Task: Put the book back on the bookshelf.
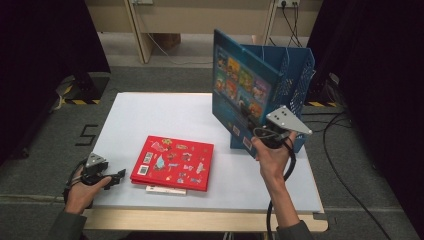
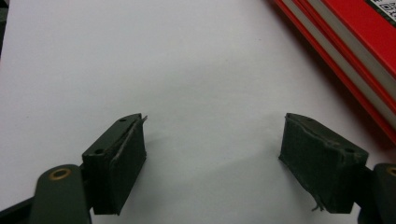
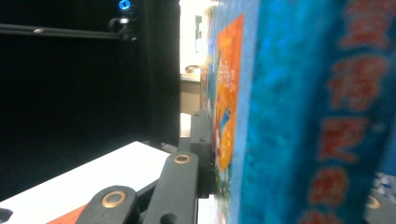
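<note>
Table: white top [image 1: 165, 115], dark curtains around.
Red books [image 1: 173, 162]: stacked flat, near left gripper [image 1: 116, 177], jaws spread, empty.
Right gripper [image 1: 252, 131]: pinching blue book [image 1: 240, 90], upright beside blue rack [image 1: 298, 75].

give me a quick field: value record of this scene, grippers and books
left gripper: open, low over the white table, beside the red books
right gripper: shut on blue book
blue book: upright, lifted, next to the blue rack
red books: stacked flat on the table, near the front edge
rack: stands at the table's far right
</note>
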### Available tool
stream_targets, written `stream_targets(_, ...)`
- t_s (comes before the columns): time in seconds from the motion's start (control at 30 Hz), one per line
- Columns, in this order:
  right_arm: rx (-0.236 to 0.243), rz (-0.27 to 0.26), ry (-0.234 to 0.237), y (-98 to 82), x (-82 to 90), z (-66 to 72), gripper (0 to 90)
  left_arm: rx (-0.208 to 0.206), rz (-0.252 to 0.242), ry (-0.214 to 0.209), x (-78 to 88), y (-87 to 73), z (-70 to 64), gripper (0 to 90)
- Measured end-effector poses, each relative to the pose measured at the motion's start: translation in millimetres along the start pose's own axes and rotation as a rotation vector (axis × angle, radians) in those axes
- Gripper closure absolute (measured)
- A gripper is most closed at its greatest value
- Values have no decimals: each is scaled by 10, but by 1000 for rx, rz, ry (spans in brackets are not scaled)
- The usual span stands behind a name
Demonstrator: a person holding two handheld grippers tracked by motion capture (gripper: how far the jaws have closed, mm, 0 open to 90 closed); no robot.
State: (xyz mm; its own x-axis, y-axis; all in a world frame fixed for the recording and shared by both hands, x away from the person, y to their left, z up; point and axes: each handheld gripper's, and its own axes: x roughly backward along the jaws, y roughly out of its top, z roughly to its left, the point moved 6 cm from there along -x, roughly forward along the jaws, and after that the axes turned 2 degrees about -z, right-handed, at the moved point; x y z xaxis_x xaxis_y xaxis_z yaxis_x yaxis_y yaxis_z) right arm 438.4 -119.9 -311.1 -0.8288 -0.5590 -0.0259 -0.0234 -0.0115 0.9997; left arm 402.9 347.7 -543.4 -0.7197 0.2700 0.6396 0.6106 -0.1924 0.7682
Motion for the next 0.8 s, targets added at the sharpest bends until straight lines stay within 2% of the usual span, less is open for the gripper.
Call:
stream_targets(0.1,-14,-23,-35,49,52,-144,826,1,-3,-2,-2,0,0,207)
stream_targets(0.13,-22,-25,-69,74,82,-232,825,1,-1,-2,-3,2,0,207)
stream_targets(0.17,-22,-25,-69,74,82,-232,825,1,-1,-2,-3,2,0,207)
stream_targets(0.3,-18,-23,-123,100,74,-393,826,2,1,1,-1,1,-2,207)
stream_targets(0.33,-24,-10,-149,94,41,-438,825,1,1,1,-1,1,-1,206)
stream_targets(0.43,-7,-17,-182,86,-28,-506,825,3,0,1,-1,1,-2,206)
stream_targets(0.6,-15,-2,-212,70,-146,-571,825,3,-2,-1,-3,1,-2,205)
stream_targets(0.63,-10,1,-243,49,-223,-617,825,1,1,1,-1,1,-1,206)
stream_targets(0.8,-23,14,-274,-5,-360,-686,825,2,0,0,-1,1,-2,206)
